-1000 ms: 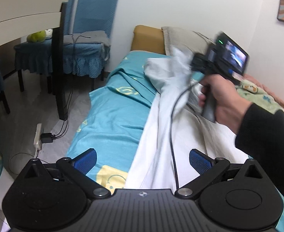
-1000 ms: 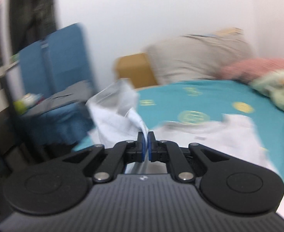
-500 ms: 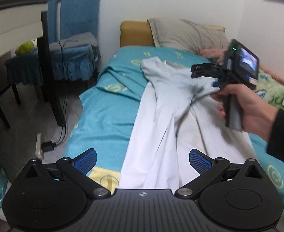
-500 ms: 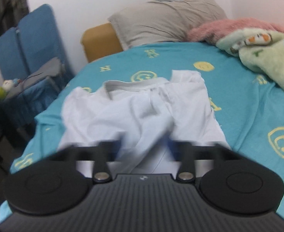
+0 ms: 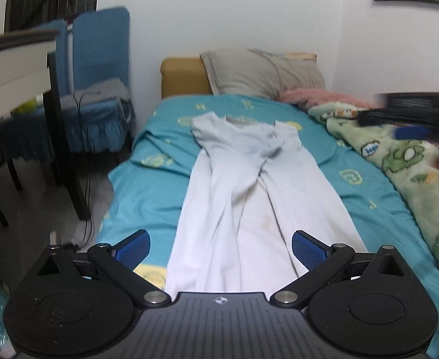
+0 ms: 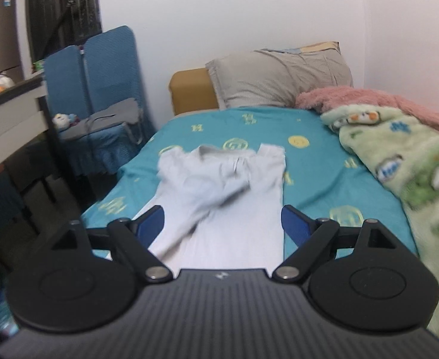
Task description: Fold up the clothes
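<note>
A teal patterned bedsheet point(image 5: 147, 185) covers the bed by a white wall; a long white cotton garment point(image 5: 249, 197) lies lengthwise on it, collar towards the grey pillow point(image 5: 261, 71); the left gripper point(image 5: 221, 249) and right gripper point(image 6: 222, 224) both hover wide open, holding nothing; the bunched upper part could crease into any fold; the near hem is hidden behind the gripper bodies, and blur smears the right edge.

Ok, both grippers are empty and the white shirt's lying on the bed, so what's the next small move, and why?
Probably bring the right gripper down to the bunched right sleeve and pinch it. The white shirt lies lengthwise on the bed, both sides already folded inward, but that shoulder is rumpled; both grippers are open and empty.
</note>
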The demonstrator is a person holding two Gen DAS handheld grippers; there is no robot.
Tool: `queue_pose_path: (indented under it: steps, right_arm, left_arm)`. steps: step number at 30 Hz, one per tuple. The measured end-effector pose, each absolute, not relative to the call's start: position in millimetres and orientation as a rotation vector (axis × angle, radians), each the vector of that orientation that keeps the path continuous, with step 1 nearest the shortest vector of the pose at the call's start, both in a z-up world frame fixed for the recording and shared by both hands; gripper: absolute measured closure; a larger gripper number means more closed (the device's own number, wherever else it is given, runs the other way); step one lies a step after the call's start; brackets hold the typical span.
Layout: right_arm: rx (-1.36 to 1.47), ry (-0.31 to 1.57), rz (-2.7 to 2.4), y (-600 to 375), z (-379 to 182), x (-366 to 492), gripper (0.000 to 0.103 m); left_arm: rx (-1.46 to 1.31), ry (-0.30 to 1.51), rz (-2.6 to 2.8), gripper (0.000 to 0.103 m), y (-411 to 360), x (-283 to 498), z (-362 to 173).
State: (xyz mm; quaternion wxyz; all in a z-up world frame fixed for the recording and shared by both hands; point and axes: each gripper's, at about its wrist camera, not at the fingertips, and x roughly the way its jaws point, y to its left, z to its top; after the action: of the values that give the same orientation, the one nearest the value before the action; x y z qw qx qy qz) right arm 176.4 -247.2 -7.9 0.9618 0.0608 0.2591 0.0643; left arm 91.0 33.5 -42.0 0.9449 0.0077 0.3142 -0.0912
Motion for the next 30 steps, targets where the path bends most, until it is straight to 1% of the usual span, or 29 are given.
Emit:
queue_pose_path:
  steps: [4, 7, 9, 11, 13, 15, 17, 18, 23, 24, 25, 26, 27, 28, 29, 30]
  right_arm:
    - [0.166, 0.534, 0.155, -258, -1, 99, 0.017]
    - [0.204, 0.52, 0.166, -268, -6, 61, 0.017]
    - [0.23, 0.514, 0.166, -277, -15, 45, 0.017]
    - [0.273, 0.528, 0.162, -288, -28, 38, 0.017]
    - [0.301, 0.56, 0.143, -296, -40, 37, 0.017]
    - [0.308, 0.59, 0.118, -301, -47, 44, 0.017]
    - [0.336, 0.611, 0.112, -305, -53, 52, 0.017]
    - [0.352, 0.619, 0.113, -308, -58, 56, 0.017]
    - [0.414, 0.693, 0.108, -316, -80, 72, 0.017]
    - [0.436, 0.706, 0.114, -318, -83, 74, 0.017]
    - [0.459, 0.718, 0.12, -320, -87, 76, 0.017]
    - [0.481, 0.726, 0.124, -322, -89, 77, 0.017]
    - [0.498, 0.73, 0.128, -323, -90, 78, 0.017]
    - [0.508, 0.734, 0.131, -324, -91, 79, 0.017]
    - [0.513, 0.737, 0.134, -324, -92, 80, 0.017]
    - [0.513, 0.74, 0.136, -324, -93, 80, 0.017]
  left_arm:
    - [0.056, 0.675, -0.166, 0.002, 30, 84, -48]
    - [0.038, 0.759, -0.161, 0.007, 29, 89, -60]
    - [0.011, 0.823, -0.167, 0.008, 31, 94, -68]
    - [-0.013, 0.877, -0.153, 0.015, 35, 99, -76]
    - [-0.038, 0.917, -0.131, 0.016, 39, 102, -83]
    - [-0.065, 0.954, -0.11, 0.019, 44, 104, -89]
    - [-0.066, 0.994, -0.107, 0.028, 46, 105, -96]
    - [-0.068, 1.014, -0.103, 0.03, 48, 105, -99]
    - [-0.112, 1.117, -0.077, 0.046, 54, 112, -113]
    - [-0.115, 1.126, -0.081, 0.048, 53, 114, -115]
    - [-0.125, 1.134, -0.097, 0.054, 52, 114, -117]
    - [-0.12, 1.136, -0.105, 0.068, 51, 114, -117]
    - [-0.115, 1.139, -0.112, 0.077, 49, 114, -117]
    - [-0.085, 1.131, -0.105, 0.093, 45, 112, -115]
    - [-0.05, 1.109, -0.104, 0.096, 41, 109, -111]
    - [-0.014, 1.087, -0.103, 0.098, 36, 106, -106]
